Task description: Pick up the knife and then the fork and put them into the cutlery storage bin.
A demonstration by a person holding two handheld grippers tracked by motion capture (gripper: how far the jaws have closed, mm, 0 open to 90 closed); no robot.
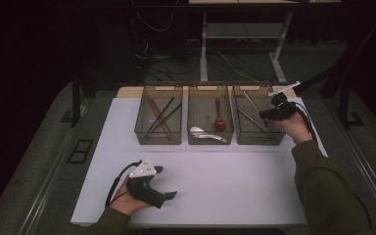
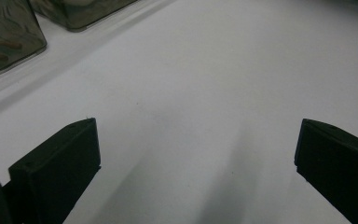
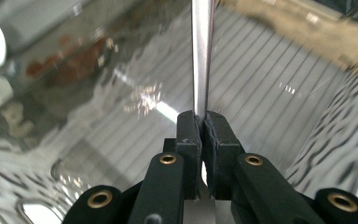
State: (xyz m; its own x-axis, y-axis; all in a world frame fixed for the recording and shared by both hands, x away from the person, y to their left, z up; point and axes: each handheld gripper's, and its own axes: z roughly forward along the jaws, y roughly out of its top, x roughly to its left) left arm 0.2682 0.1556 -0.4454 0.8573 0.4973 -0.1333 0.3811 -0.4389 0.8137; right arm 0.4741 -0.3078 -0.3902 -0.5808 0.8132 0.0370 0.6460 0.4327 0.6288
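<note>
My right gripper (image 1: 265, 114) reaches into the right-hand clear bin (image 1: 260, 139) at the back of the table. In the right gripper view its jaws (image 3: 203, 122) are shut on a flat silver metal utensil handle (image 3: 201, 56), which runs straight up and away from the pads above the ribbed bin floor. Other metal utensils (image 1: 251, 103) lie in that bin. My left gripper (image 1: 166, 182) rests low on the white table (image 1: 225, 186) at the front left, open, with only bare tabletop between its fingers (image 2: 58, 163).
Three clear bins stand in a row at the back. The left bin (image 1: 158, 138) holds chopsticks (image 1: 159, 116). The middle bin (image 1: 210, 139) holds a red spoon (image 1: 219, 120) and a white spoon (image 1: 198, 130). Beyond the table are desk legs and cables on the floor.
</note>
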